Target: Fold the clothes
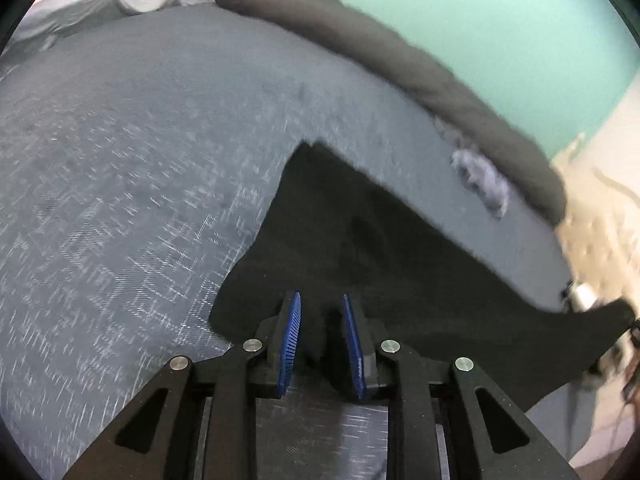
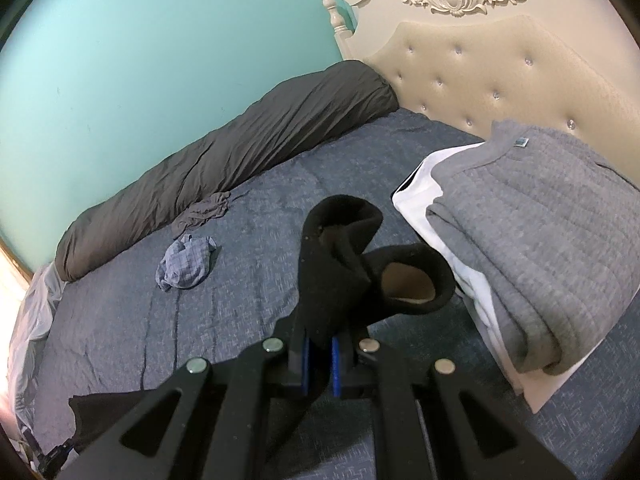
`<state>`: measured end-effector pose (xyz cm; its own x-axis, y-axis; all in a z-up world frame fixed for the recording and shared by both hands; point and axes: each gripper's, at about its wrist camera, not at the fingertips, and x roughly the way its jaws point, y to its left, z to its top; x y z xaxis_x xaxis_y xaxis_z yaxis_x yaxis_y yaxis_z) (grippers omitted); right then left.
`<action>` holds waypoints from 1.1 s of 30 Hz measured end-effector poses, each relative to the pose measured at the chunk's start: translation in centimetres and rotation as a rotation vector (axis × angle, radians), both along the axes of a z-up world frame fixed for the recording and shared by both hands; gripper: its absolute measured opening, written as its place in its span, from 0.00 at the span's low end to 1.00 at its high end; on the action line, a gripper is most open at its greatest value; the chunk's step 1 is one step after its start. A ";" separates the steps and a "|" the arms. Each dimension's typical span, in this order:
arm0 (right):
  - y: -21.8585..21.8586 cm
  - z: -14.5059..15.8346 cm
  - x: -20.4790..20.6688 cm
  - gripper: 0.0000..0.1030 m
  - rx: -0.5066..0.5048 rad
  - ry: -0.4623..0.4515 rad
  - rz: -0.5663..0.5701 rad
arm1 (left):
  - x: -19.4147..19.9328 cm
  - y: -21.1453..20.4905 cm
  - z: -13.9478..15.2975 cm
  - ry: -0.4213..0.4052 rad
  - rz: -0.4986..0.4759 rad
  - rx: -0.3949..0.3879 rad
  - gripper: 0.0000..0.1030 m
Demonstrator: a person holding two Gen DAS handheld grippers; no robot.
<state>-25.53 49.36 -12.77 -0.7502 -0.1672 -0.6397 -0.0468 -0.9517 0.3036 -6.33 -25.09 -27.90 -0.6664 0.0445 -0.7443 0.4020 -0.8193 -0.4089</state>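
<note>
A black garment point(image 1: 360, 240) lies spread over the blue-grey bedspread point(image 1: 120, 160) in the left wrist view and stretches off to the right edge. My left gripper point(image 1: 321, 296) sits over its near edge. The blue pads point(image 1: 294, 320) stand a little apart, with a ridge of the black cloth between them that does not look pinched. In the right wrist view my right gripper point(image 2: 319, 344) is shut on the black garment point(image 2: 332, 248). It rises from the jaws, and two round openings show a tan lining. Its fingertips are hidden by the cloth.
A rolled dark grey duvet point(image 2: 224, 152) runs along the teal wall. A small blue checked cloth point(image 2: 186, 262) lies beside it. A folded grey quilted blanket point(image 2: 540, 220) rests on a white pillow point(image 2: 416, 196) at the right, before the tufted headboard point(image 2: 480, 64).
</note>
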 end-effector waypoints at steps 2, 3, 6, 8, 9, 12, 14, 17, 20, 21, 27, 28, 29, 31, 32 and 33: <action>0.1 0.0 0.0 0.07 -0.001 -0.001 -0.001 | -0.8 -0.4 -1.4 -0.032 0.003 0.012 0.23; 0.2 0.1 -0.1 0.07 0.000 -0.001 -0.002 | -1.0 -0.8 -2.0 -0.045 0.006 0.017 0.21; 0.2 0.3 -0.2 0.07 -0.006 0.000 0.000 | -1.3 -1.2 -2.3 -0.060 0.017 0.009 0.18; -0.4 0.6 -0.2 0.07 0.001 0.002 0.013 | -1.3 -1.4 -2.0 -0.062 0.023 -0.004 0.18; -0.7 0.7 -0.2 0.07 0.006 0.002 0.021 | -1.1 -1.5 -1.6 -0.054 0.039 -0.013 0.18; -2.2 1.3 -0.3 0.07 0.019 0.006 0.053 | -0.3 -2.1 -0.1 -0.019 0.075 -0.011 0.18; -3.4 1.7 -0.4 0.07 0.030 0.009 0.077 | 0.1 -2.5 0.6 -0.006 0.086 -0.009 0.19; -6.7 2.5 -0.2 0.07 0.060 0.011 0.145 | 0.8 -2.7 1.6 0.007 0.086 -0.029 0.19; -10.9 3.1 0.1 0.07 0.070 0.017 0.217 | 0.9 -2.4 2.1 0.013 0.070 -0.046 0.19; -12.4 3.3 0.2 0.07 0.065 0.017 0.239 | 1.0 -2.2 2.3 0.017 0.064 -0.048 0.19; -22.9 3.5 0.8 0.07 0.033 0.008 0.399 | 2.1 -1.6 2.9 0.061 0.055 -0.022 0.19; -25.3 3.4 1.1 0.07 0.033 0.003 0.437 | 2.2 -1.5 2.9 0.066 0.054 -0.019 0.19; -27.3 3.2 1.2 0.07 0.033 -0.002 0.467 | 2.3 -1.4 2.8 0.071 0.052 -0.017 0.19; -31.0 2.6 1.6 0.07 0.033 -0.011 0.515 | 2.2 -1.4 2.6 0.074 0.049 -0.017 0.19; -32.9 2.3 1.8 0.07 0.033 -0.016 0.539 | 2.2 -1.5 2.4 0.075 0.047 -0.017 0.19; -34.8 1.9 2.0 0.07 0.034 -0.021 0.563 | 2.2 -1.6 2.3 0.077 0.046 -0.017 0.19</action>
<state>-23.49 14.52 -10.86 -0.5386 -0.5170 -0.6653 0.4651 -0.8408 0.2769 -4.12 -26.64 -25.64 -0.7225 0.0006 -0.6913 0.4071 -0.8079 -0.4261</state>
